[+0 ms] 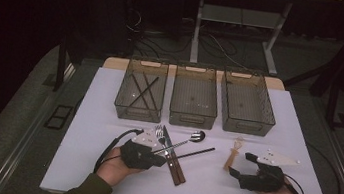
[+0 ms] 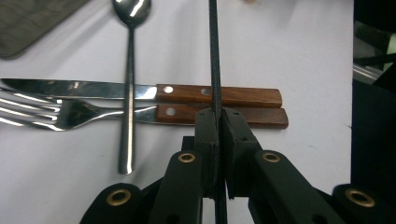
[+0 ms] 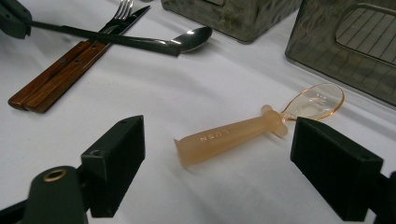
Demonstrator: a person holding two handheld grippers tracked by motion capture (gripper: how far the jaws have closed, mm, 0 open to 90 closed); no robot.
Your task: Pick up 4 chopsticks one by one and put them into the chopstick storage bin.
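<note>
At the far left of the table (image 1: 98, 178), at about eleven o'clock, the left bin (image 1: 142, 89) already holds crossed black chopsticks, a fair sign that the work in hand is sorting cutlery into the bins. At seven o'clock the left gripper (image 2: 217, 116) has its jaws pressed together on a single black chopstick (image 2: 214, 56), which runs out across the wooden-handled knife (image 2: 140, 92) and fork (image 2: 93, 114), with a metal spoon (image 2: 129, 70) lying over both. To lift cleanly, I would raise the chopstick straight up so its far end clears the cutlery without dragging it, then carry it to that left bin. At five o'clock the right gripper (image 3: 217, 158) rests with jaws spread wide, a small peach plastic spoon (image 3: 243, 133) lying between them, untouched
</note>
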